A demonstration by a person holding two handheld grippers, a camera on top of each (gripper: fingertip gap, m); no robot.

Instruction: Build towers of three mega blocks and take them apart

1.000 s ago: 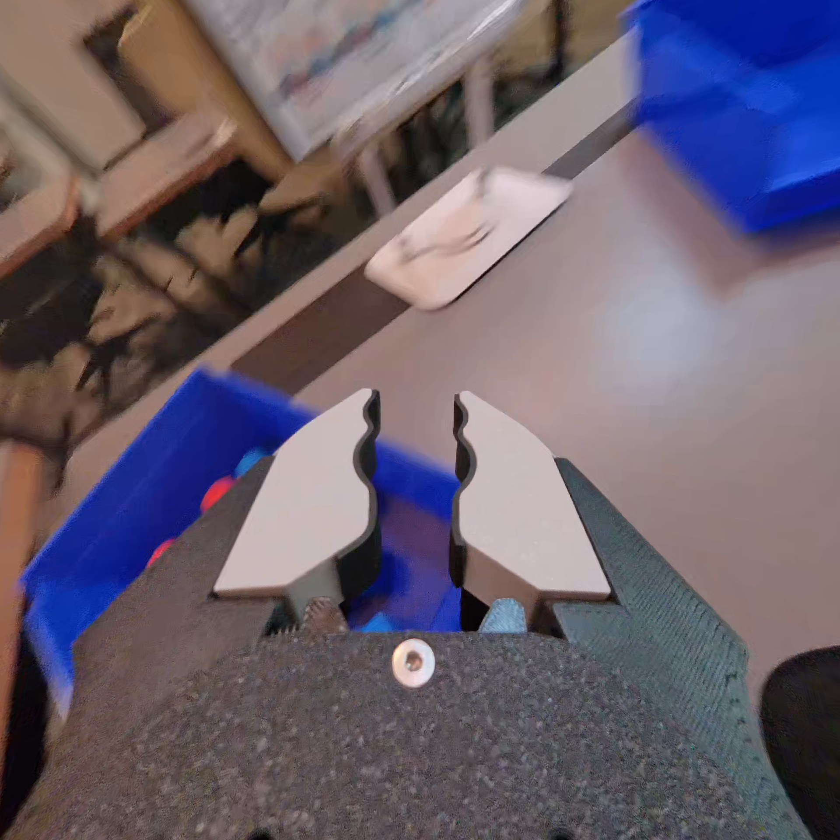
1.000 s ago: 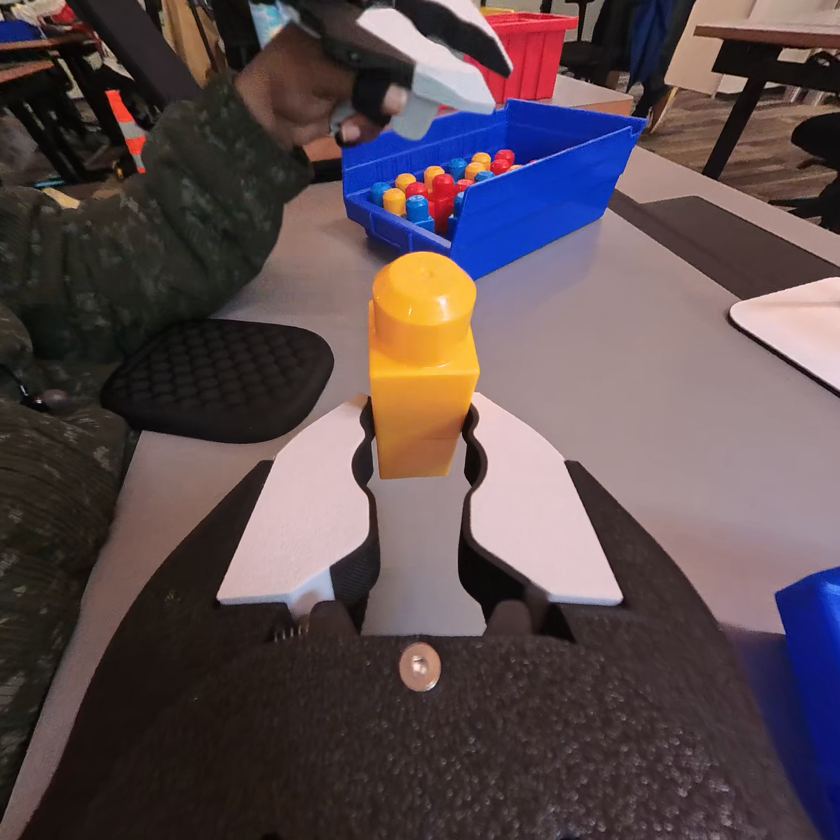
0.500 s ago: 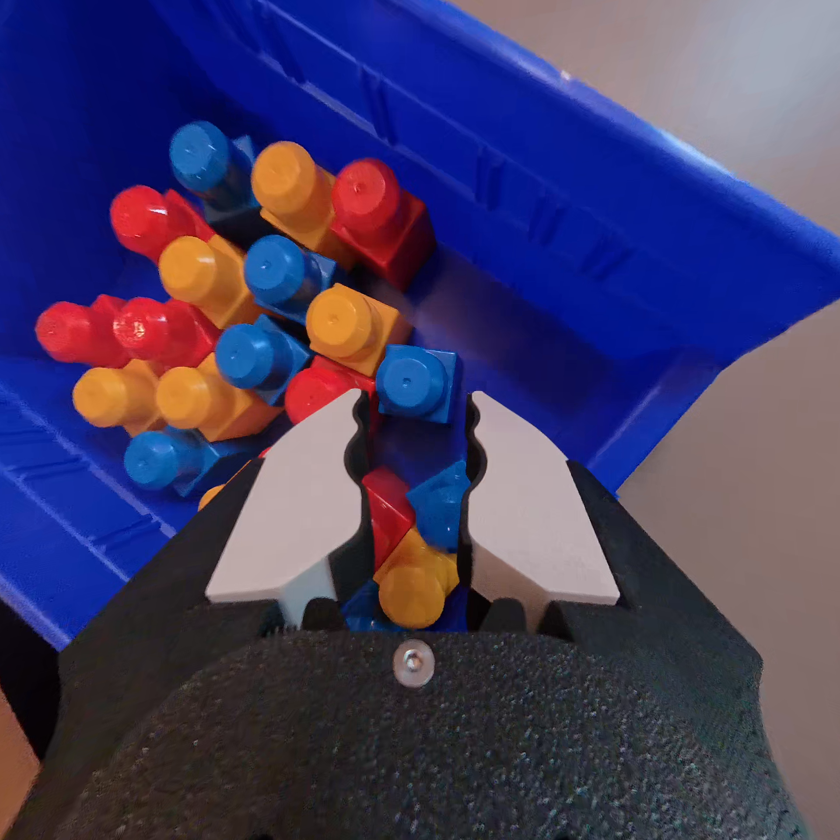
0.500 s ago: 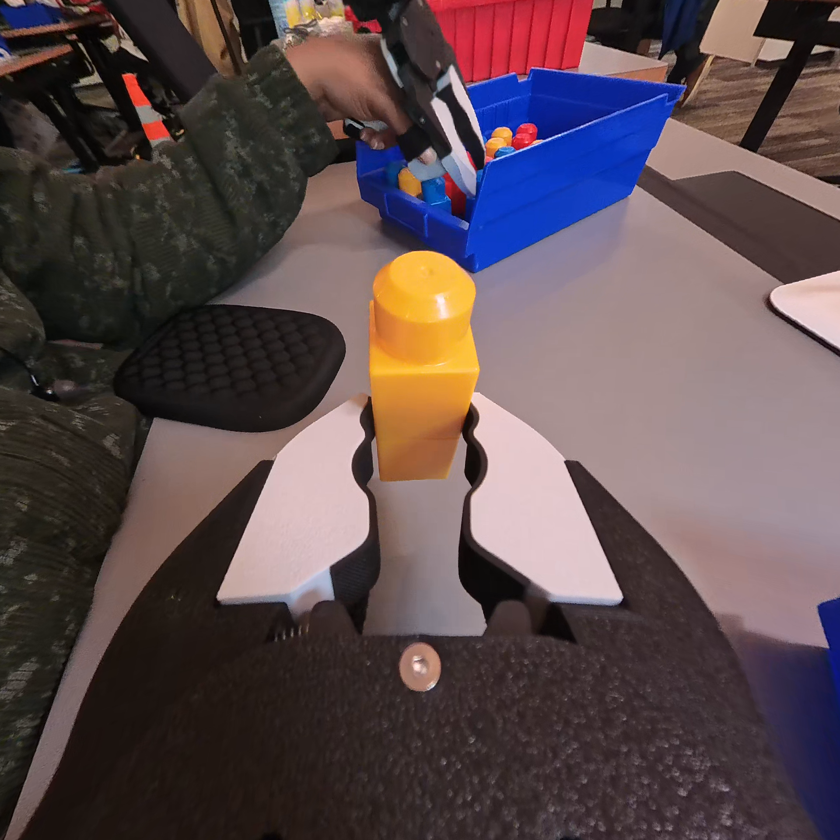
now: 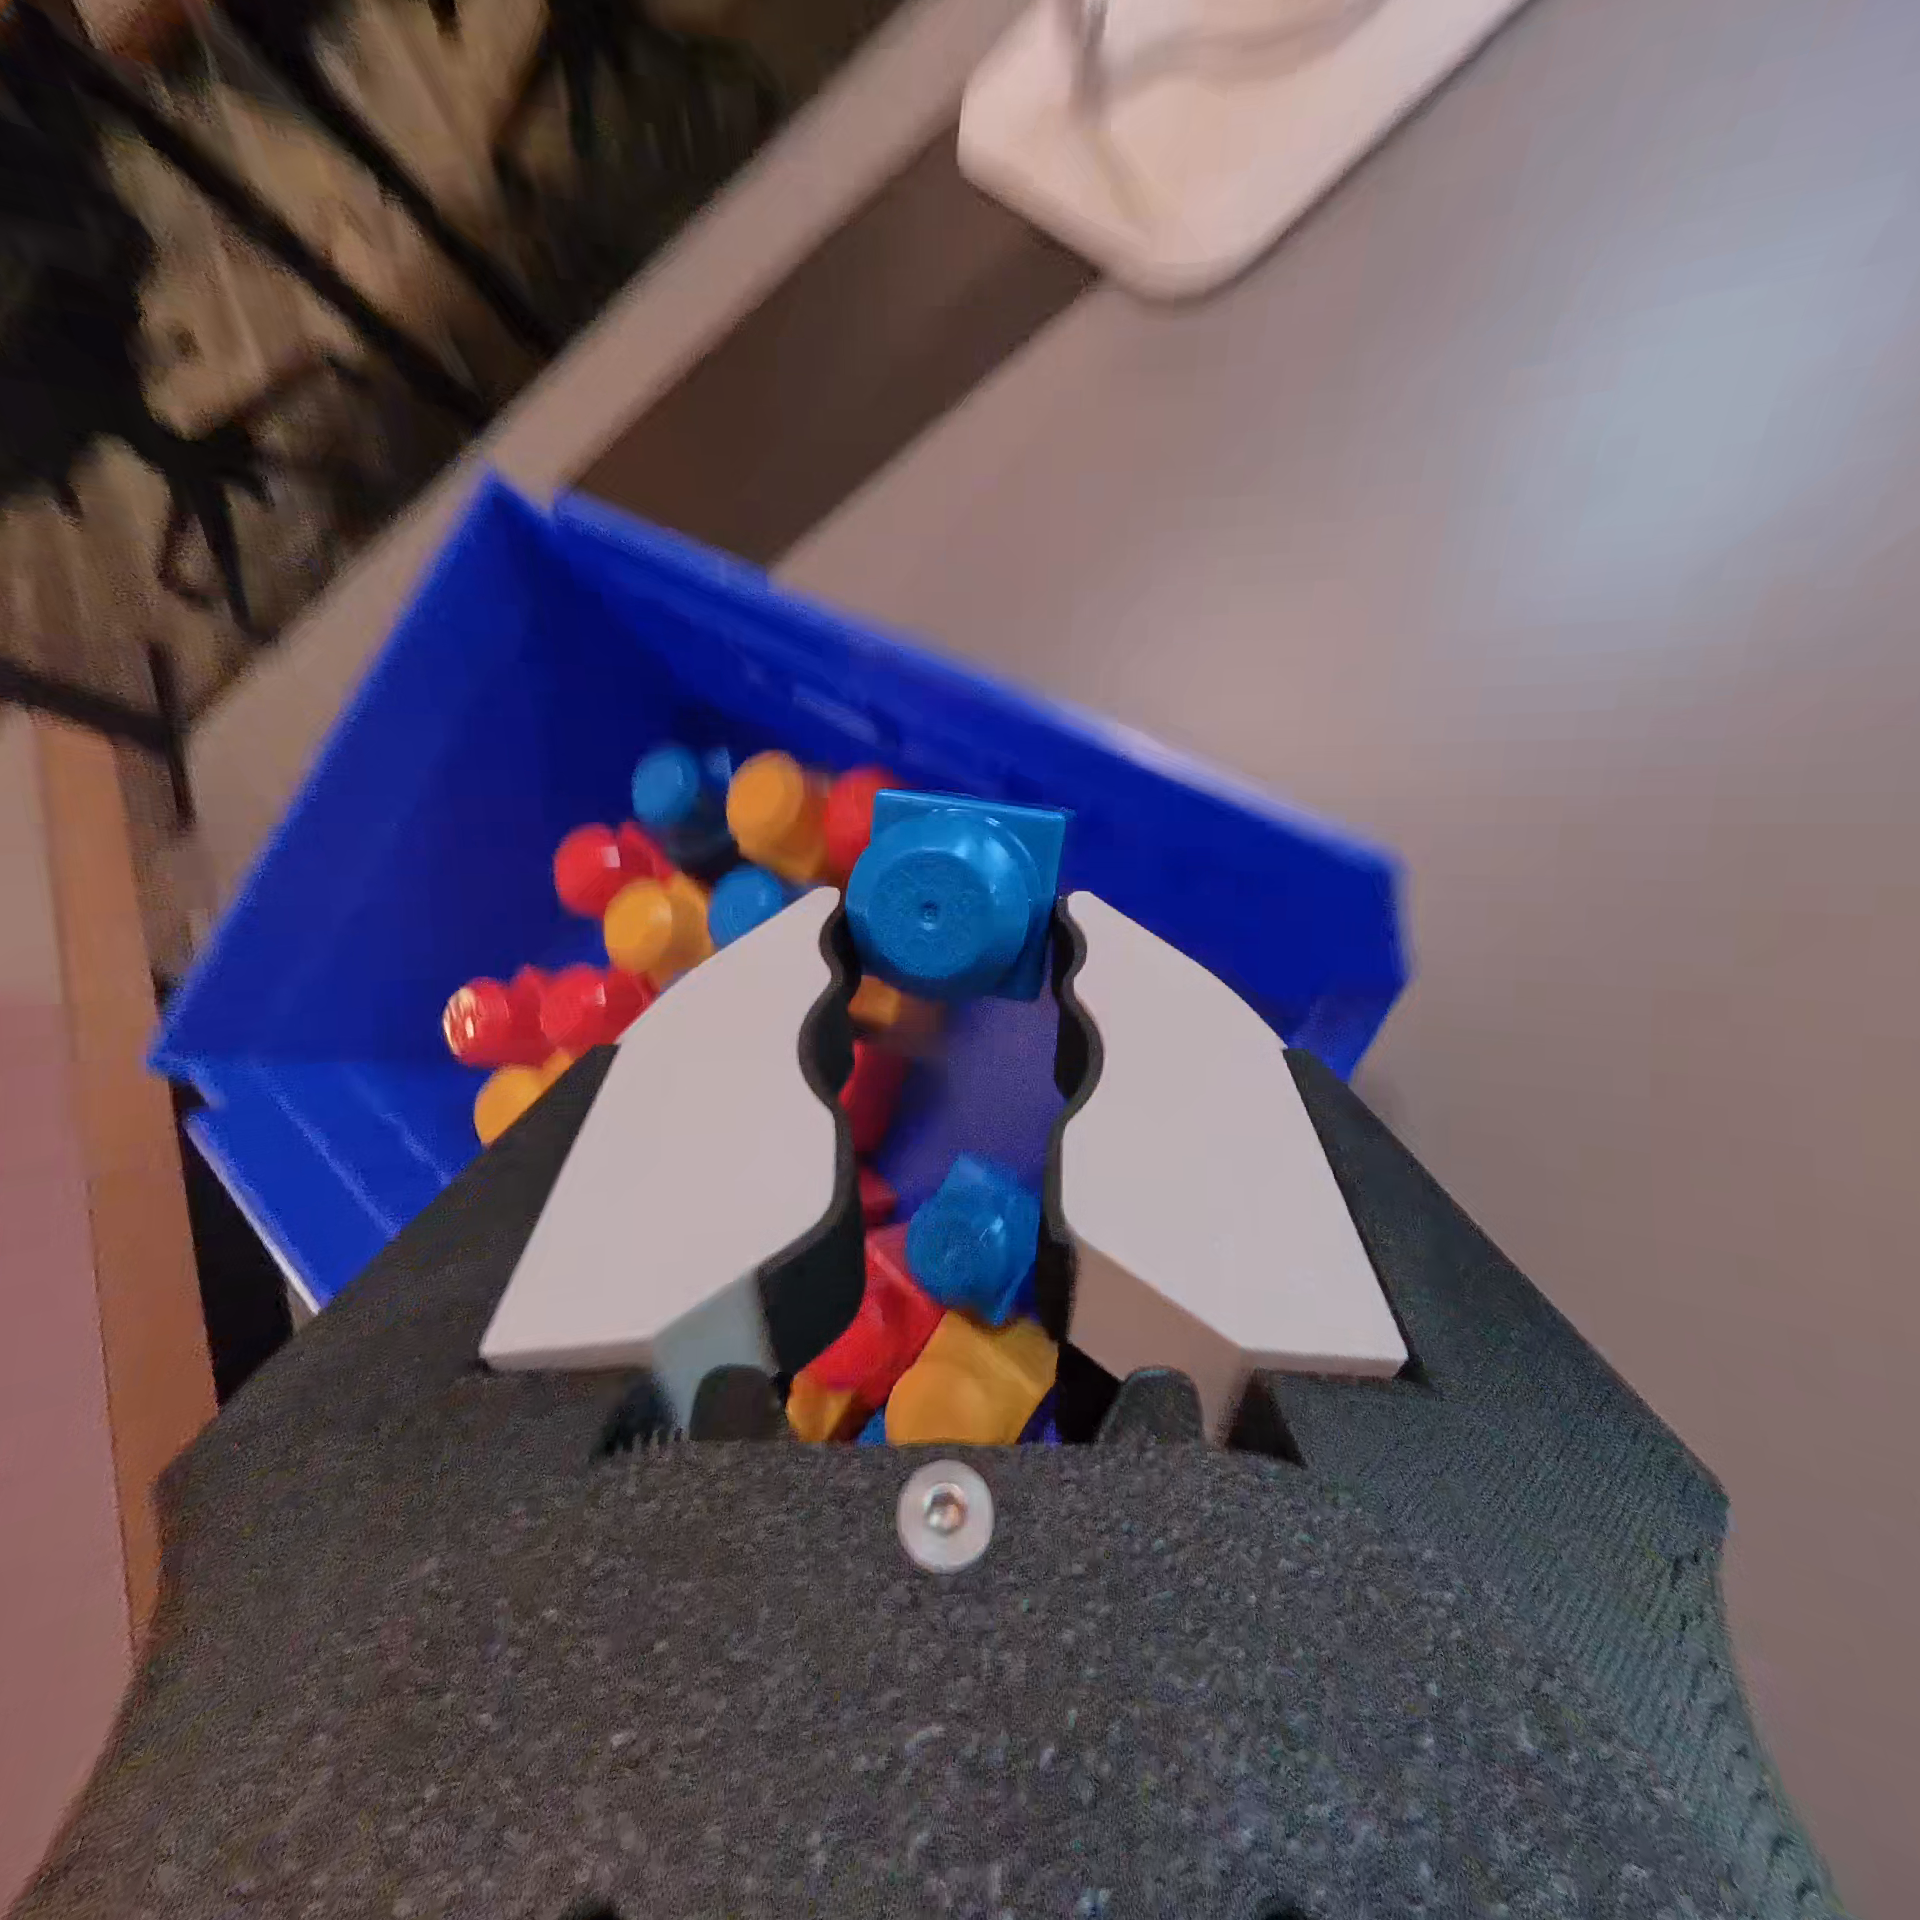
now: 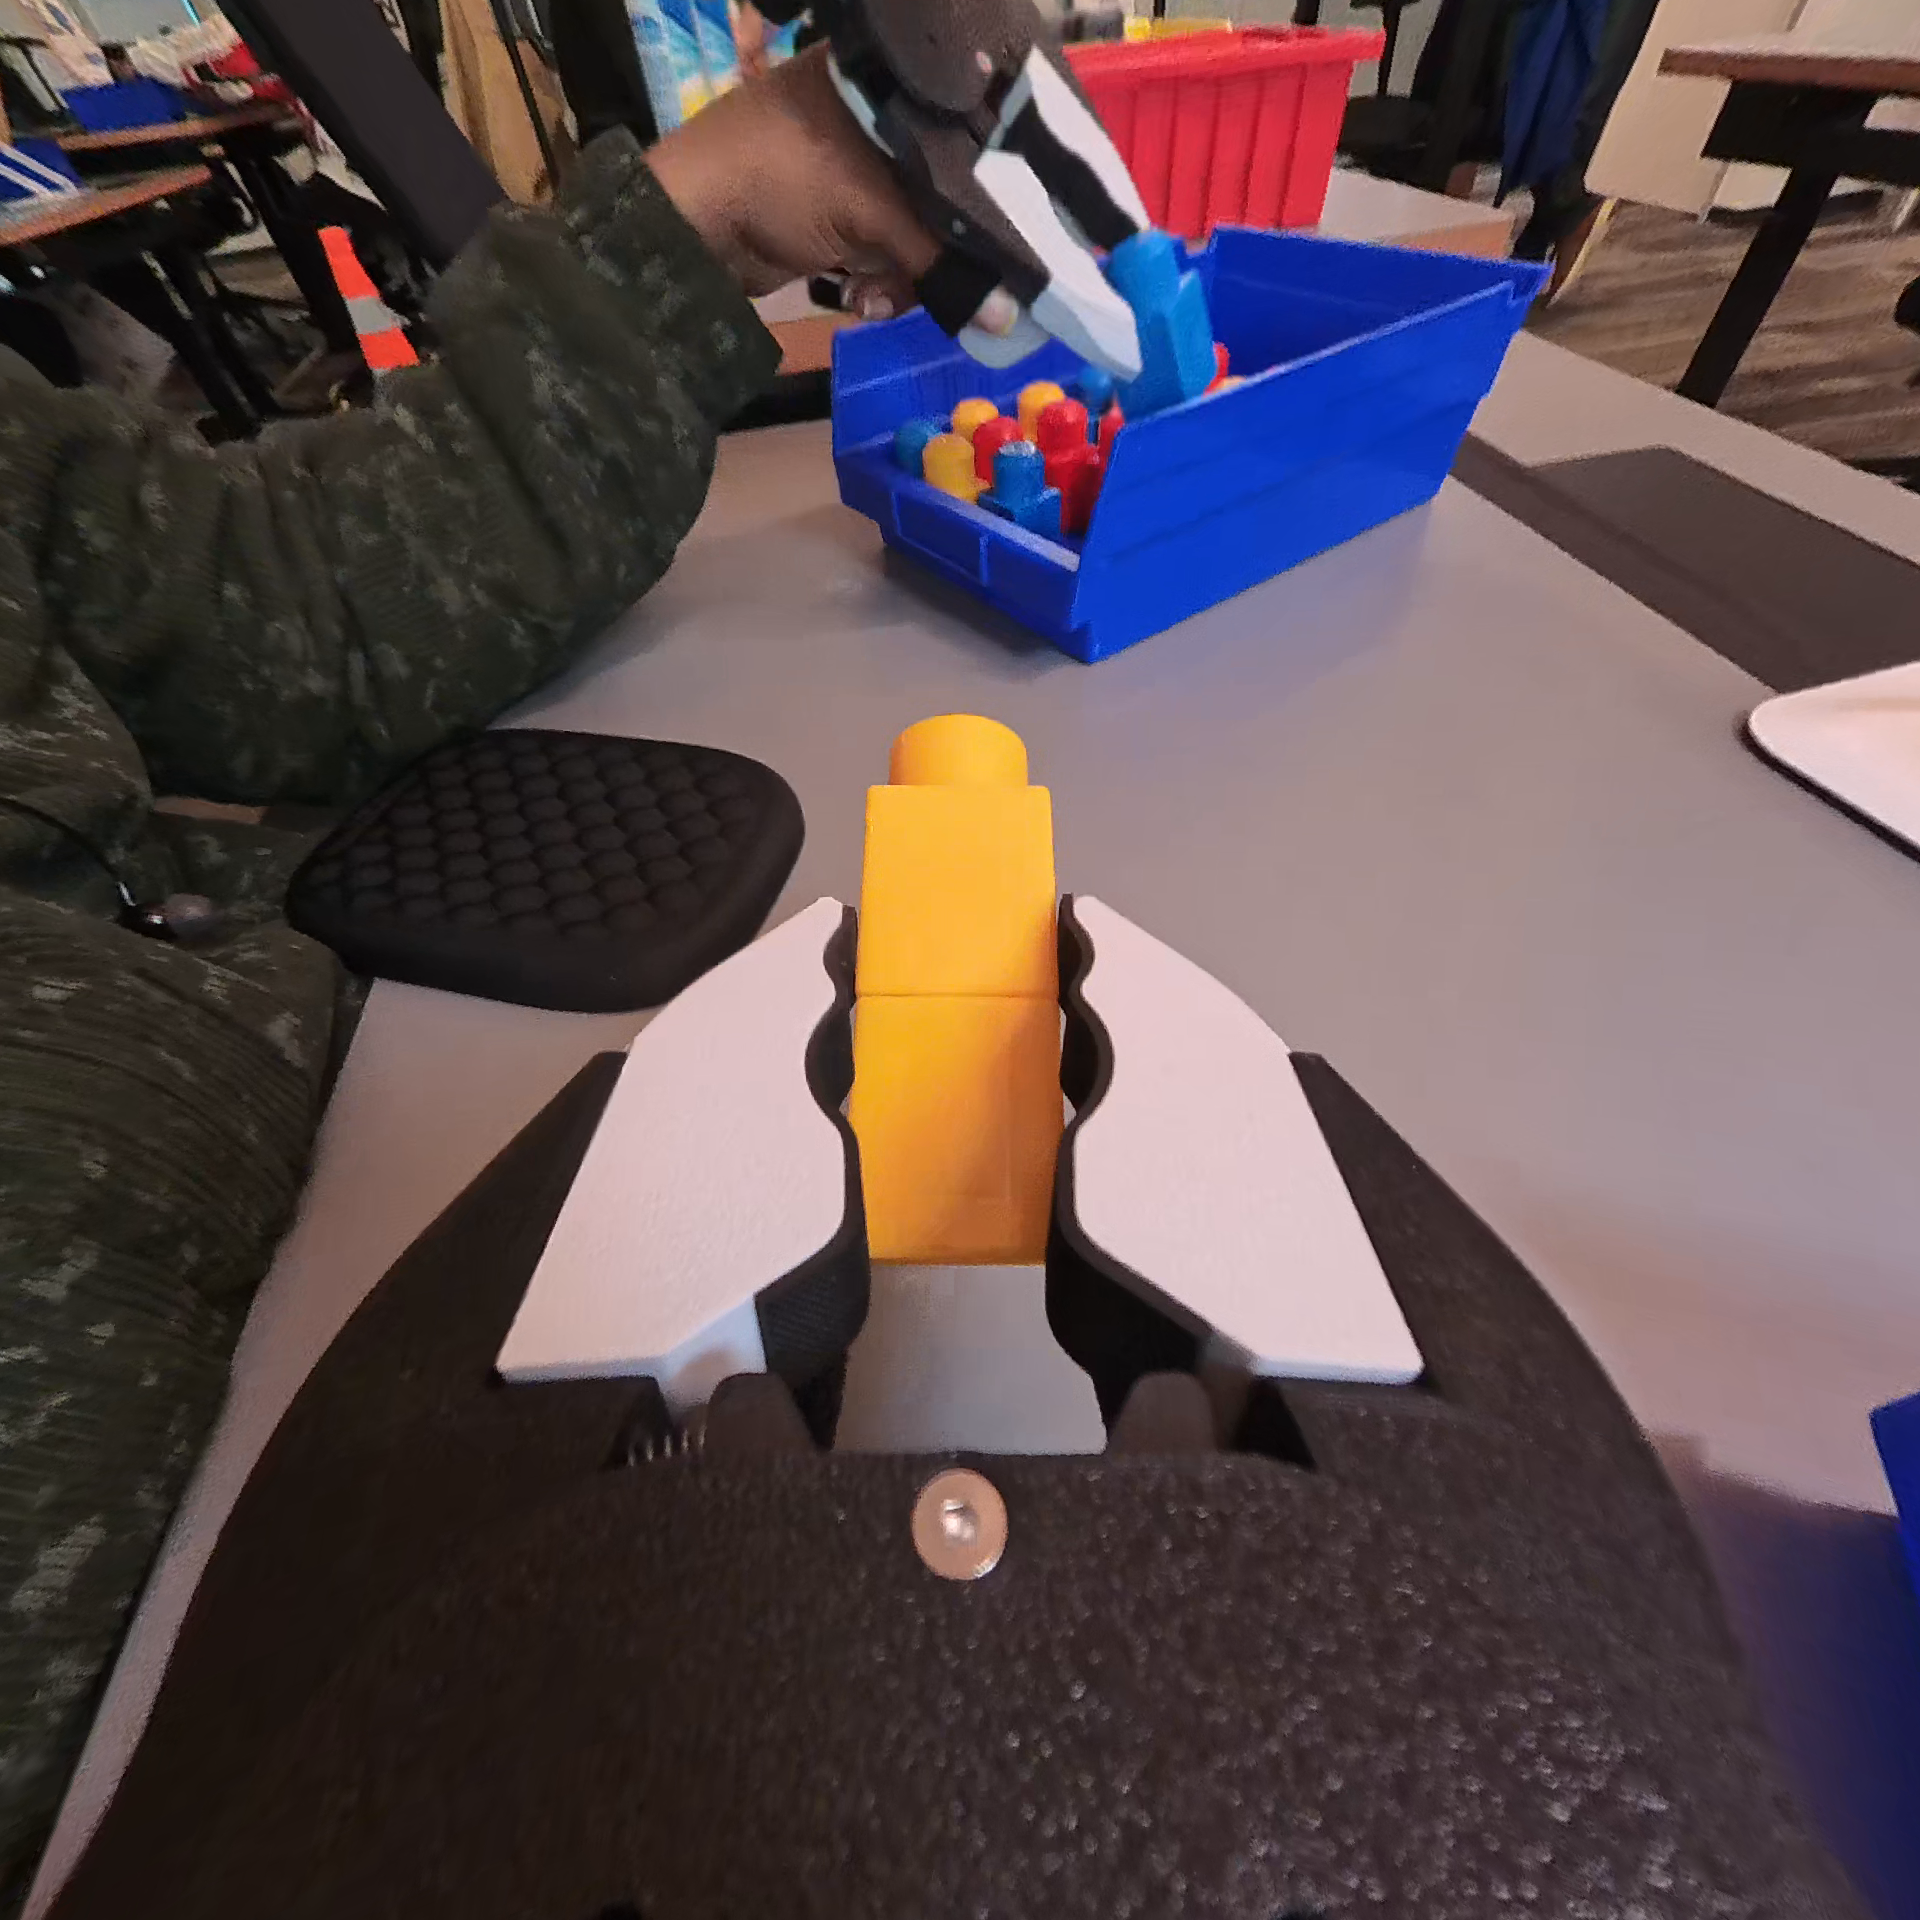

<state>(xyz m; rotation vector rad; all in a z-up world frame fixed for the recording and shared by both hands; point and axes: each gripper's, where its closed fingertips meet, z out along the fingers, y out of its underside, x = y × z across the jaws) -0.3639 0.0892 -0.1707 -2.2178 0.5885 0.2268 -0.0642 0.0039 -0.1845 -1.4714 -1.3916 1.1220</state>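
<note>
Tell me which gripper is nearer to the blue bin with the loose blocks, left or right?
Left. The left gripper hangs just above the blue bin, shut on a blue block. The right gripper is well short of it across the table, shut on the yellow stack.

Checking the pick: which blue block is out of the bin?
The blue block clamped in the left gripper's jaws above the blue bin; other blues lie inside.

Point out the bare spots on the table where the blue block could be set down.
Bare grey table lies between the blue bin, the yellow stack held by the right gripper and the white mat. A narrower strip runs between the black pad and the bin. The bin is crowded with blocks; the left gripper holds the blue block above it.
</note>
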